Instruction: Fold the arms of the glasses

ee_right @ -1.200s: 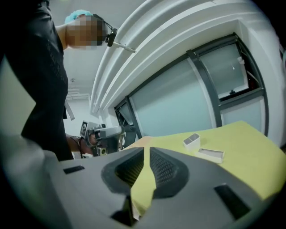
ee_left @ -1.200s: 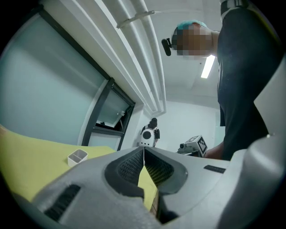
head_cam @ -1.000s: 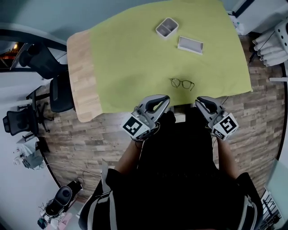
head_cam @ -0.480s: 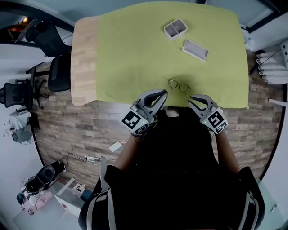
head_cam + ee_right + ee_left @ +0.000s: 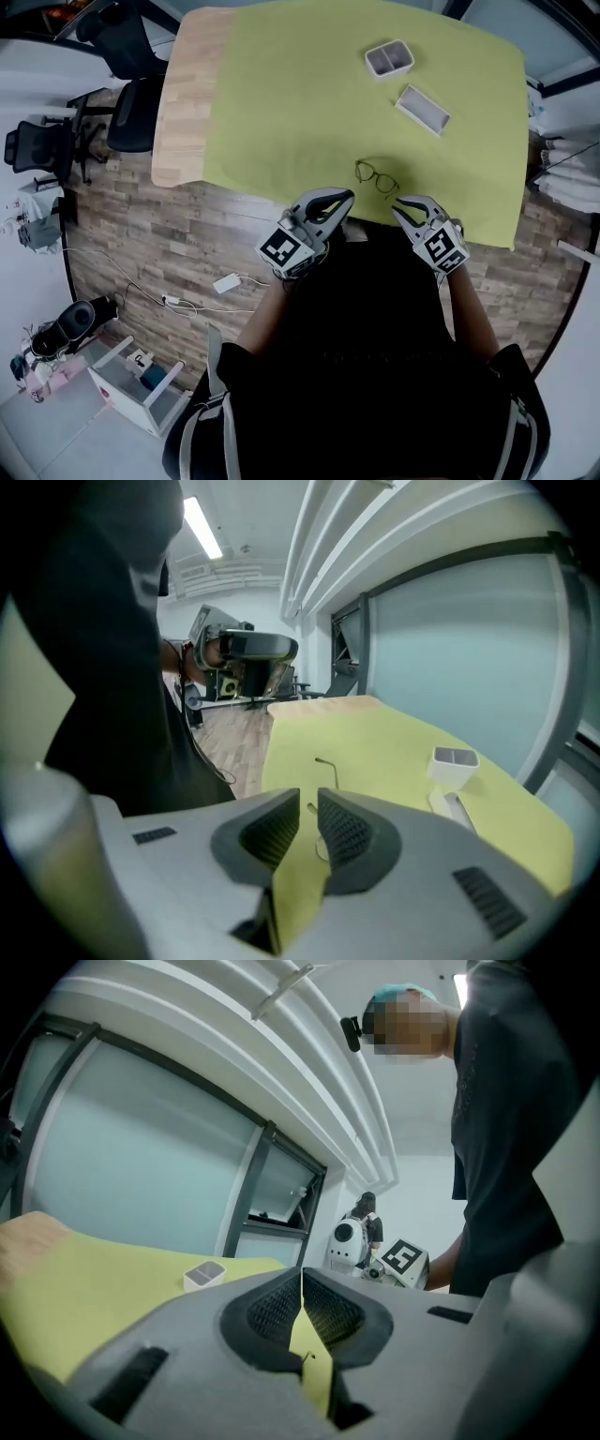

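Observation:
Thin dark-framed glasses (image 5: pixel 377 176) lie on the green cloth (image 5: pixel 300 103) near the table's front edge, arms spread. In the right gripper view one arm (image 5: pixel 330 772) sticks up just beyond the jaws. My left gripper (image 5: pixel 341 198) hovers at the cloth's front edge, just left of and nearer than the glasses. Its pads (image 5: pixel 272 1309) press together with nothing held. My right gripper (image 5: pixel 404 208) hovers just right of and nearer than the glasses. A narrow gap shows between the right gripper's pads (image 5: pixel 349 832), and nothing is in it.
A white two-compartment tray (image 5: pixel 389 58) and a flat white box (image 5: pixel 422 109) sit farther back on the cloth. A bare wooden strip (image 5: pixel 183 94) runs along the table's left side. Office chairs (image 5: pixel 131 112) stand to the left, and cables (image 5: pixel 202 300) lie on the floor.
The head view has swung, so the table sits more to the right and tilted. Both grippers stay at the front edge close to the glasses, which have not moved.

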